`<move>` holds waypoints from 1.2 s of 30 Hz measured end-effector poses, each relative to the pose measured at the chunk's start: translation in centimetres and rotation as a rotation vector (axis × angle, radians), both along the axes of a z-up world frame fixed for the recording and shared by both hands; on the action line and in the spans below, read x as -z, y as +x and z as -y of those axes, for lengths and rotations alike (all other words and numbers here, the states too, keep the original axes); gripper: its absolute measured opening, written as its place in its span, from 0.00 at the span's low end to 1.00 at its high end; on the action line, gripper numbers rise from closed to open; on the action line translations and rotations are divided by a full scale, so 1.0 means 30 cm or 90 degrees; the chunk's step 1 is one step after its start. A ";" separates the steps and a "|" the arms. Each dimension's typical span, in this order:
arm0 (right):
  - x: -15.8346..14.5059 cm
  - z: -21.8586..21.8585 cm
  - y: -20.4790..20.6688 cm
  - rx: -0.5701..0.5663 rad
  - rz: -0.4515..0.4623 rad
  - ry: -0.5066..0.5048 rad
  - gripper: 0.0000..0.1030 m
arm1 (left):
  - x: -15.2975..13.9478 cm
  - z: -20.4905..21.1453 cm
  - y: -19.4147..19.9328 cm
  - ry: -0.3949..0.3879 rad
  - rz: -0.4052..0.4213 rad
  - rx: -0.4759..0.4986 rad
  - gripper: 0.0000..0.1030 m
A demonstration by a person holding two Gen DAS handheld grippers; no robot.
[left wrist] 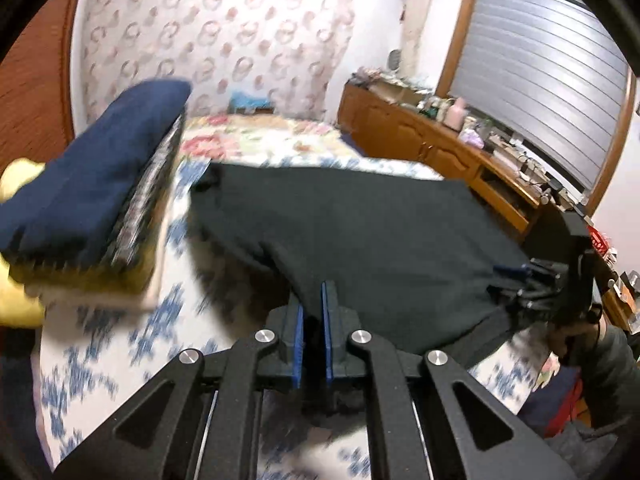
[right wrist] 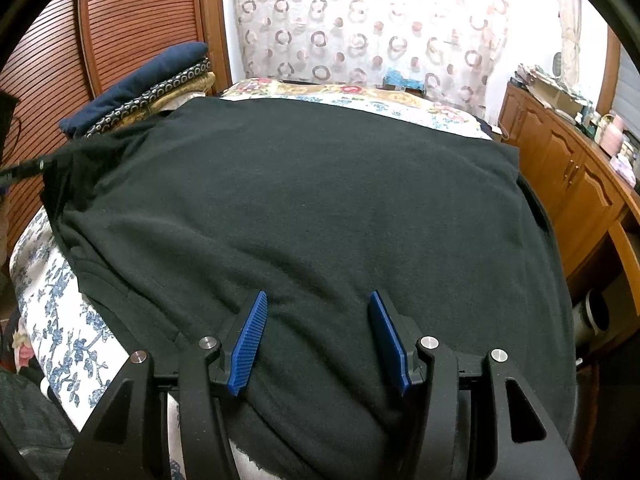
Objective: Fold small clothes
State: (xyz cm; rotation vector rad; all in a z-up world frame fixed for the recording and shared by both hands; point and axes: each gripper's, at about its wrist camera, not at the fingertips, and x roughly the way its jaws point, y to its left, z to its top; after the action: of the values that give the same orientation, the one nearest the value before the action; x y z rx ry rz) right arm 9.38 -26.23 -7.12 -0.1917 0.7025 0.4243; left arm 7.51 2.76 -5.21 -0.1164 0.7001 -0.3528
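Note:
A dark green-black garment [right wrist: 304,208] lies spread flat over the bed, filling most of the right wrist view. In the left wrist view the same garment [left wrist: 380,232] is lifted at its near edge, where my left gripper [left wrist: 313,298] is shut with a fold of the cloth pinched between its blue pads. My right gripper [right wrist: 318,300] stands open over the near hem; the cloth bulges up between its blue pads [right wrist: 248,344] without being pressed. The right gripper [left wrist: 520,280] also shows at the garment's right edge in the left wrist view, held by a person's hand [left wrist: 576,332].
A stack of folded clothes [left wrist: 92,184] with a navy piece on top sits at the left of the bed [left wrist: 120,340], and appears far left as the stack [right wrist: 144,84]. A cluttered wooden cabinet [right wrist: 568,168] runs along the right. Curtains hang behind.

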 end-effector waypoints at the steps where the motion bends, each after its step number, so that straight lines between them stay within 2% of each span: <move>1: -0.002 0.003 0.002 0.005 -0.002 0.004 0.54 | -0.016 0.019 0.011 0.001 0.011 0.008 0.08; 7: -0.018 0.030 -0.017 0.025 0.002 0.028 0.54 | -0.096 0.134 0.079 -0.021 0.038 0.062 0.08; 16: -0.108 0.065 -0.125 0.018 0.048 0.082 0.54 | -0.224 0.364 0.140 -0.037 0.068 0.157 0.08; 22: -0.153 0.068 -0.199 0.030 0.106 0.069 0.54 | -0.307 0.533 0.143 -0.030 0.078 0.227 0.08; 27: -0.133 0.136 -0.246 0.076 0.112 0.084 0.54 | -0.341 0.675 0.129 -0.017 0.069 0.305 0.08; 28: -0.127 0.145 -0.250 0.083 0.110 0.087 0.54 | -0.334 0.695 0.131 -0.013 0.063 0.318 0.13; 31: -0.115 0.151 -0.242 0.105 0.100 0.089 0.54 | -0.300 0.718 0.133 -0.002 0.055 0.320 0.38; 33: -0.107 0.143 -0.241 0.114 0.097 0.088 0.54 | -0.272 0.705 0.137 -0.007 0.043 0.315 0.40; 36: -0.097 0.127 -0.231 0.120 0.089 0.089 0.54 | -0.249 0.699 0.130 0.013 0.041 0.297 0.40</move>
State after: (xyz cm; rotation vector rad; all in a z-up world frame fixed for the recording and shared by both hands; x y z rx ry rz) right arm 2.46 -30.03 -4.20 -0.0222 0.5464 0.2752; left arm 11.43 -18.21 2.26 0.0802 0.6630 -0.7924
